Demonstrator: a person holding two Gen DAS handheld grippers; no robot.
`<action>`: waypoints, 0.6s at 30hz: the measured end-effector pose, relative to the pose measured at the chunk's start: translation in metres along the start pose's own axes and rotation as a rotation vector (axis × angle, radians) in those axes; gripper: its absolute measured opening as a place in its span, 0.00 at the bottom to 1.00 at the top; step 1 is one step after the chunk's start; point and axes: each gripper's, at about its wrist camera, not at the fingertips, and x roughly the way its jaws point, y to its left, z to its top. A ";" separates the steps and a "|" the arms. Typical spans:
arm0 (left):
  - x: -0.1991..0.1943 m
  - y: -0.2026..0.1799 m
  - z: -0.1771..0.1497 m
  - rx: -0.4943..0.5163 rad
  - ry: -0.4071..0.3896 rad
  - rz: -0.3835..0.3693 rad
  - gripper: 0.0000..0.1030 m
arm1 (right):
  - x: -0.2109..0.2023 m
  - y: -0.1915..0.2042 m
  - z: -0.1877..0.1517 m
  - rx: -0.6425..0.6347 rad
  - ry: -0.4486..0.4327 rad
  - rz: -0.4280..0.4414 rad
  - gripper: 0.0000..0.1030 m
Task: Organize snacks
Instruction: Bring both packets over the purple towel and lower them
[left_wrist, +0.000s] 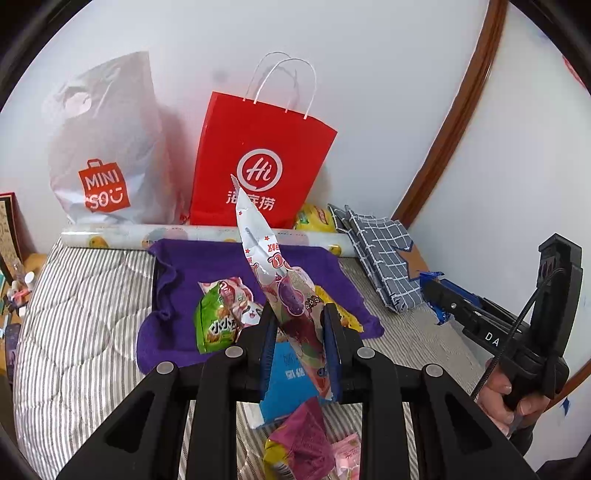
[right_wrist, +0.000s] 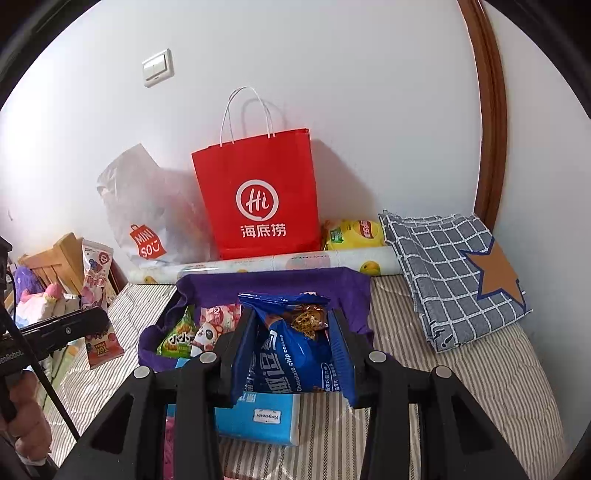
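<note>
My left gripper (left_wrist: 298, 317) is shut on a tall white and pink snack packet (left_wrist: 258, 254), holding it upright above a purple-lined tray (left_wrist: 173, 280). In the tray lie a green snack packet (left_wrist: 214, 325), a panda packet (left_wrist: 249, 308) and a yellow packet (left_wrist: 345, 317). My right gripper (right_wrist: 291, 321) is shut on a blue chocolate chip cookie packet (right_wrist: 291, 350) over the tray's (right_wrist: 280, 284) near edge. Each gripper also shows in the other's view: the right gripper (left_wrist: 434, 295) far right, the left gripper (right_wrist: 99, 325) far left with the snack packet (right_wrist: 96, 266).
A blue tissue pack (right_wrist: 258, 417) lies on the striped bedding (left_wrist: 85, 314) just before the tray, with a magenta packet (left_wrist: 303, 439) nearer. Behind stand a red paper bag (right_wrist: 258, 199), a white plastic bag (left_wrist: 107, 147), a paper roll (right_wrist: 295, 262), a yellow chip bag (right_wrist: 354, 234) and checked cloth (right_wrist: 450, 269).
</note>
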 end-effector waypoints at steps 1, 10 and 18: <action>0.001 0.000 0.001 0.001 -0.001 0.005 0.24 | 0.000 -0.001 0.001 0.000 -0.001 -0.003 0.36; 0.011 0.002 0.005 -0.006 0.011 0.018 0.24 | 0.006 -0.011 0.006 0.019 0.003 -0.008 0.36; 0.023 0.007 0.009 -0.011 0.029 0.031 0.24 | 0.022 -0.015 0.008 0.023 0.021 -0.005 0.36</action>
